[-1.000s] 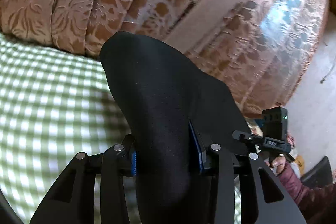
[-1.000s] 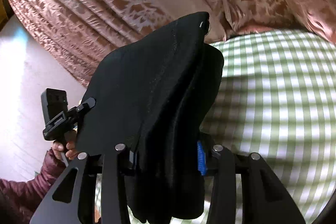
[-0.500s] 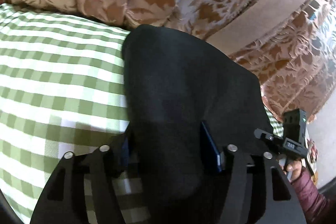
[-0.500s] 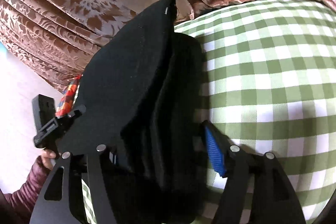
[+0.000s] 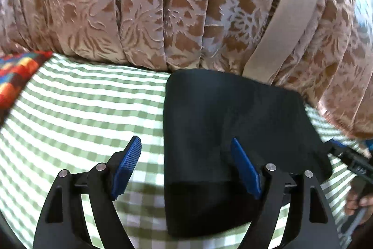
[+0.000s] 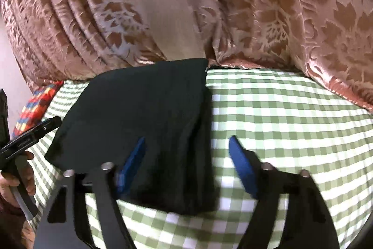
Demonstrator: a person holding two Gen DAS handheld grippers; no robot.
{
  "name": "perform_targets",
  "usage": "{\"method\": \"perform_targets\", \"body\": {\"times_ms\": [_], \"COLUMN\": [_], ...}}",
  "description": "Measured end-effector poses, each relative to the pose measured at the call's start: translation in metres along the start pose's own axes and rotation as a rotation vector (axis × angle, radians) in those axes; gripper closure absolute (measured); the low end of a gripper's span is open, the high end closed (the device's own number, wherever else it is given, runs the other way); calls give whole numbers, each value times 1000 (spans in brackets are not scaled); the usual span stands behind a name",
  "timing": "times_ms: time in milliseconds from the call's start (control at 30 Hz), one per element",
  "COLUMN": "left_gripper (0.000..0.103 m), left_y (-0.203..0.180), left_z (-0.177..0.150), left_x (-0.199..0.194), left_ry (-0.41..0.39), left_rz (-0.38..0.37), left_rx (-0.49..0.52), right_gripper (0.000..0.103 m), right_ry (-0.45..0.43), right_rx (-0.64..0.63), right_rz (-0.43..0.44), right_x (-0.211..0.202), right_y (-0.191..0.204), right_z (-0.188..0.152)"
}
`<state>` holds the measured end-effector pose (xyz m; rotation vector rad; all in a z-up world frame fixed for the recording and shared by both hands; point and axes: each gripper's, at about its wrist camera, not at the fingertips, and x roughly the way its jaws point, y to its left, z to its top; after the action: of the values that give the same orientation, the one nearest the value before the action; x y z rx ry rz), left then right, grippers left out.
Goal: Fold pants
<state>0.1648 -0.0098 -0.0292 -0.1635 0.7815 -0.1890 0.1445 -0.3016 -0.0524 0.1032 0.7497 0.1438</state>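
Folded pants (image 5: 228, 132) lie on the green checked bed (image 5: 81, 104).
The left gripper (image 5: 186, 167) and right gripper (image 6: 186, 162) hover over opposite edges, fingers spread wide, gripping nothing.

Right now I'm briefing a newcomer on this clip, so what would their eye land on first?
The folded black pants lying on the green checked sheet, dark against the pale squares. Next, the blue-padded left gripper and right gripper, both open around the pants' near edges. Behind hangs a brown floral curtain, and a bright multicoloured cloth peeks in at the sheet's edge.
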Motion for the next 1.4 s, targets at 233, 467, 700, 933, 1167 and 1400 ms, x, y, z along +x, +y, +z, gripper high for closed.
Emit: {"method": "perform_targets", "body": {"times_ms": [233,467,700,933,1167,1400], "left_gripper": [25,16,13,4,4,4], "left_y": [-15,-30,-38,-46,-43,-40], "left_z": [-20,-27,-41,-63,-87,-95], "left_x": [-10,-46,-75,-104,-131,-144], "left_ry": [-7,-61,-93,-116,-124,-142], "left_rz": [29,40,46,106,140,185], "left_rx": [48,70,65,81,38,30], "right_gripper": [56,34,2,2,2,2], "right_ry": [108,22,-79,-127,-121,-122], "right_rx": [43,39,40,89,21,-53], "right_rz": [-25,-91,-170,-206,-234,-272], "right_x": [17,-14,-50,-78,-93,-107], "right_y": [-11,7,37,64,87,109], "right_z": [-10,-11,-30,-55,-80,-100]}}
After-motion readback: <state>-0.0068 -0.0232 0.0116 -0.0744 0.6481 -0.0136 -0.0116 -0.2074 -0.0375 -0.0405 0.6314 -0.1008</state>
